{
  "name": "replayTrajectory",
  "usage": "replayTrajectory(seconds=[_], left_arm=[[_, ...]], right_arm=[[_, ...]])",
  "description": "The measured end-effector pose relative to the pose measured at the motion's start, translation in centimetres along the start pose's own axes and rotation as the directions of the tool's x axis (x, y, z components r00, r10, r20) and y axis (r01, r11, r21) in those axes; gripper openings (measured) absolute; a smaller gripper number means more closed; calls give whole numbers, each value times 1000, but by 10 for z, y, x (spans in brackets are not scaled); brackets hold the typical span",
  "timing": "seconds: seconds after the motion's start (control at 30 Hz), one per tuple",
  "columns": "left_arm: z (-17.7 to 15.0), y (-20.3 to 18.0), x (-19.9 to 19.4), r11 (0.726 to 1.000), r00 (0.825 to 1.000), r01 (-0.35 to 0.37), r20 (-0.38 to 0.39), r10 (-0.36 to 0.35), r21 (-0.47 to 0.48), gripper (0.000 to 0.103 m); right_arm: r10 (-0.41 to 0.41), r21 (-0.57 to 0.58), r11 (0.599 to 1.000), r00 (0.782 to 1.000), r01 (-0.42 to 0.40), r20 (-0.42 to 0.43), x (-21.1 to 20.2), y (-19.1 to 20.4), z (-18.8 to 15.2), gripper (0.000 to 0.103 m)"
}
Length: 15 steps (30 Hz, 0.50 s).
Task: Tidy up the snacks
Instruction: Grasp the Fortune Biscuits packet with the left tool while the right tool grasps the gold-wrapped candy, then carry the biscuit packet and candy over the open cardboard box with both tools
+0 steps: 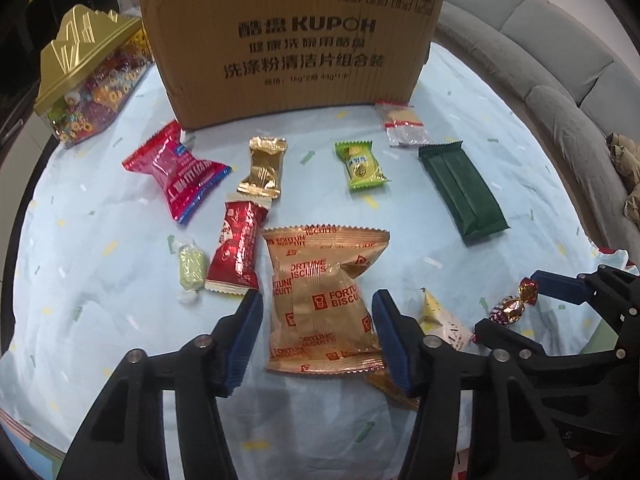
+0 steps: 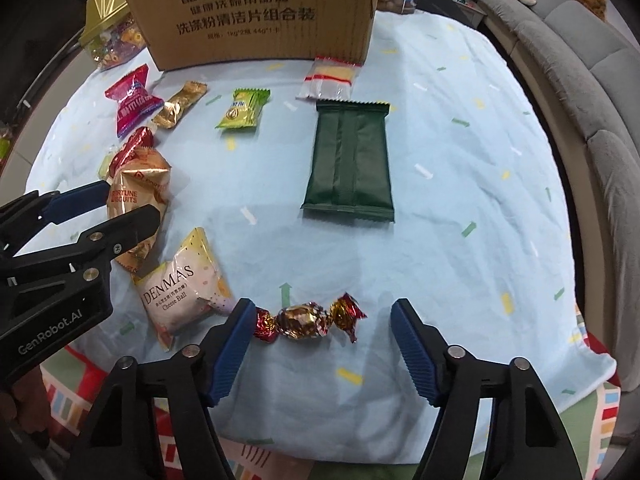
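From the left wrist, the left gripper [image 1: 316, 332] stands half-wide astride the biscuit pack [image 1: 326, 300], which lies flat on the blue cloth [image 1: 460, 208] well in front of the carton [image 1: 292, 44]. The right pad looks to be at the pack's edge and the left pad just off it, so nothing is clamped yet. The pack is a puffed foil pillow: light, slick, crinkly, and its biscuits likely brittle. A gentle pinch across the middle of its width should suit, firm enough to dent the air cushion but not to crush. Also in front of the carton lie a red bar [image 1: 236, 252], a gold sachet [image 1: 264, 168] and a green bar [image 1: 460, 192]. From the right wrist, the right gripper [image 2: 322, 340] is likewise half-wide around the toffee [image 2: 306, 322], well in front of the carton and near the cloth's front edge. The left pad is just beside one twisted end, the right pad apart from the other. The toffee is tiny, light and hard at its core, with floppy foil twists. Closing lengthwise would only fold the twists, so the round centre is the safer hold. The Denmas pack [image 2: 182, 292] lies just left of it.
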State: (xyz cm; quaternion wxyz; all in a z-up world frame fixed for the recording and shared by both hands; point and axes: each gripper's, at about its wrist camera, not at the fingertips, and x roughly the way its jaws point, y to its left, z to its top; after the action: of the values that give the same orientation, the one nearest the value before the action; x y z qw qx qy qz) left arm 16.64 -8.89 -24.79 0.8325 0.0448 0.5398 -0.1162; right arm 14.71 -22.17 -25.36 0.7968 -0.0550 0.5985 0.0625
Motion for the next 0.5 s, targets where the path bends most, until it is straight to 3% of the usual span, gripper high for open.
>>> replayTrajectory(seconds=[0.13,0.23,0.3,0.37,0.5], left_arm=[[-2,0,3,1000,1000,2,-9,-2,-5,50],[-1,-2,3,1000,1000,-8,-6,8,2,44],[-2,-3,2,1000,1000,-12,-2,12,7,42],[-1,-4,0,1000,1000,-15,1,15,11,41],[0,-5,-7,999,999,-29,18,29,23,41]], right_arm=[[22,2,1000,1000,-22,-6,4,1,2,60],[45,-2,999,999,-45,1,2,3,2,49],[54,-7,999,999,-54,5,1,7,2,34],[65,-6,998,998,-65,6,0,8,2,28],[78,-2,997,997,-78,12,-3,10,2,26]])
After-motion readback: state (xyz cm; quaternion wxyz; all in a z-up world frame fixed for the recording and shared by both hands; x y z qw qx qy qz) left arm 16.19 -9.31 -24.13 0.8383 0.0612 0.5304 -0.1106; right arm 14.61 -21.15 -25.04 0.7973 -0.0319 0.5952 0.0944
